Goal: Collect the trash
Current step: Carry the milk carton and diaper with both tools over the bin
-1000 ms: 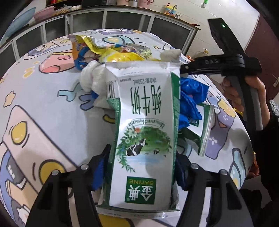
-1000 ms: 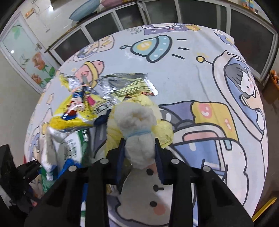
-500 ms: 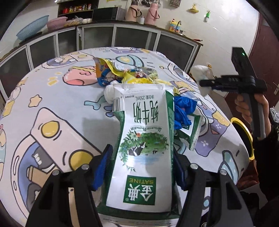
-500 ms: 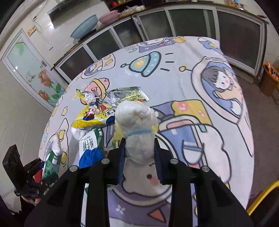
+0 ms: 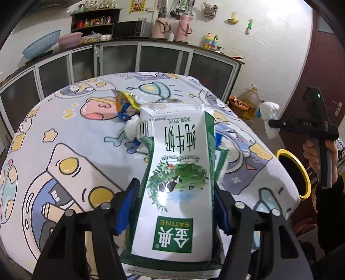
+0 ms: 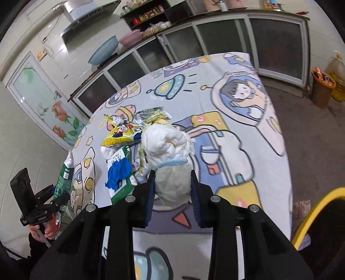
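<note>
place: home kitchen | evidence: range hood [image 6: 86,13], thermos flasks [image 5: 172,27], glass-door counter cabinets [image 5: 163,58]

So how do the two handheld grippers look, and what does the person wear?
Both grippers, left gripper and right gripper, are black plastic with blue ribbed pads lining the jaws and silver screws. A green light glows on the right one's upright block. Each has a pistol-style handle. The sleeve is dark.

A glossy printed milk carton [image 5: 176,183], a soft crumpled tissue wad [image 6: 170,150], and a matt cloth tablecloth [image 5: 71,150].

Green-and-white milk carton [image 5: 176,185], white crumpled tissue [image 6: 170,150], yellow-rimmed bin [image 5: 301,172], cartoon-print tablecloth [image 5: 71,150]
</note>
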